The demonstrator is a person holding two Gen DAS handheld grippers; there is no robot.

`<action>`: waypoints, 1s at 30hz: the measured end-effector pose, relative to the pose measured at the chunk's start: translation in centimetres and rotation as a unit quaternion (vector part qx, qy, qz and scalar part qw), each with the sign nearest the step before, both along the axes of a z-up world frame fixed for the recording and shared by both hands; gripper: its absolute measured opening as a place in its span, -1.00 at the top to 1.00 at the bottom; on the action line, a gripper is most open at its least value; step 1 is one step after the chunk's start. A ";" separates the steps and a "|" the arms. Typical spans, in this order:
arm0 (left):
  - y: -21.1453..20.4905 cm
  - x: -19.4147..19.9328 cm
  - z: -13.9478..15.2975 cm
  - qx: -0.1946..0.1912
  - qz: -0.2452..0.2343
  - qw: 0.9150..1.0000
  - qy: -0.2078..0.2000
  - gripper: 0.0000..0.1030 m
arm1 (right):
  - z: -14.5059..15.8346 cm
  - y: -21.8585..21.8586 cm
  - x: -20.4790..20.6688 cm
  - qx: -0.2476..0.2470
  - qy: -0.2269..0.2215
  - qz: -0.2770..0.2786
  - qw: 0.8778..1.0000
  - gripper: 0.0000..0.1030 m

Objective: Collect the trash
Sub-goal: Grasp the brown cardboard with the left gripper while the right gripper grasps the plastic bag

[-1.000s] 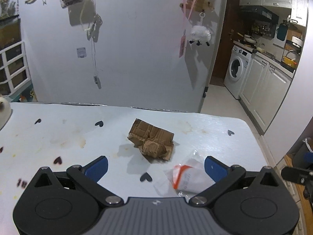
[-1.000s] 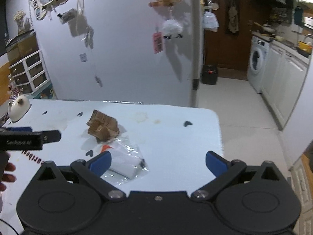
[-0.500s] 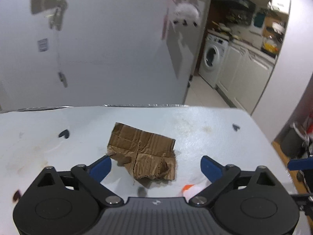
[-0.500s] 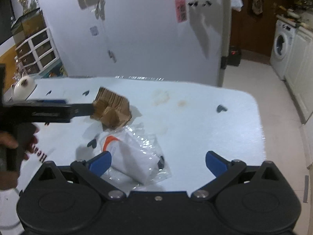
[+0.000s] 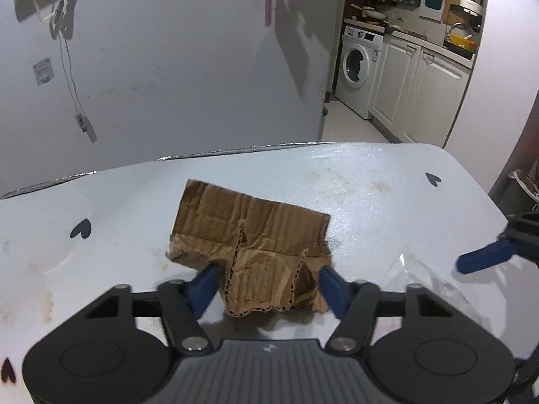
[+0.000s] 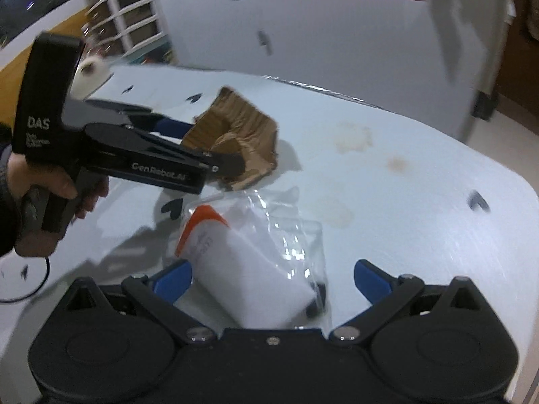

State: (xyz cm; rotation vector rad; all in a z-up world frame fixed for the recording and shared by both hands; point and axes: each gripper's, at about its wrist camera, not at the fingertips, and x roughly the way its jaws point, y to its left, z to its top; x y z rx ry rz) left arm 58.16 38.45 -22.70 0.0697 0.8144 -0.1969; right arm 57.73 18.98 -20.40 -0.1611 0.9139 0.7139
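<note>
A crumpled piece of brown cardboard (image 5: pixel 249 235) lies on the white table (image 5: pixel 370 202). My left gripper (image 5: pixel 267 281) straddles its near flap, and its jaws are closing with the cardboard between the blue fingers. The right wrist view shows the same cardboard (image 6: pixel 242 128) and a hand holding the left gripper (image 6: pixel 202 144). A clear plastic bag (image 6: pixel 256 262) with a white, orange-cornered pack inside lies between the fingers of my open right gripper (image 6: pixel 273 279). In the left wrist view the bag (image 5: pixel 421 276) shows at the right, below one blue finger (image 5: pixel 485 257) of the right gripper.
The table (image 6: pixel 404 219) has black heart marks and brown stains and ends at a pale wall. A white round object (image 6: pixel 89 70) sits at its far left corner. A kitchen with a washing machine (image 5: pixel 357 67) opens at the right, and a bin (image 5: pixel 518 185) stands past the table's right edge.
Both grippers have come down and forward toward the table. The left jaws have narrowed around the cardboard's near flap. The right gripper now has the plastic bag between its fingers.
</note>
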 end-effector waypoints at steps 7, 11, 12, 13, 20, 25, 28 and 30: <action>0.9 0.1 -0.2 -0.026 0.031 0.999 0.004 0.21 | -1.3 2.1 1.5 0.012 0.039 0.034 0.999 -0.86; 1.1 -0.7 0.0 -0.040 0.045 0.998 0.007 0.24 | -1.0 2.6 0.5 0.014 0.036 0.029 0.999 -0.55; 1.1 -0.9 0.1 -0.042 0.048 0.998 0.008 0.24 | -0.9 2.7 0.3 0.014 0.038 0.031 0.999 -0.51; 1.1 -1.2 0.2 -0.043 0.051 0.998 0.008 0.24 | -0.8 2.8 -0.1 0.013 0.039 0.032 0.999 -0.43; 1.1 -5.1 1.2 -0.055 0.079 0.995 0.018 0.25 | 0.8 1.4 -2.2 0.043 0.049 -0.004 0.998 0.25; 1.0 -8.3 2.2 -0.057 0.099 0.993 0.026 0.25 | 2.0 0.5 -4.1 0.056 0.049 -0.022 0.997 0.39; 0.8 -10.2 3.2 -0.059 0.111 0.992 0.025 0.25 | 2.8 0.1 -5.5 0.059 0.046 -0.031 0.997 0.46; 0.7 -11.5 4.0 -0.063 0.118 0.991 0.022 0.25 | 3.3 -0.1 -6.4 0.061 0.046 -0.036 0.996 0.47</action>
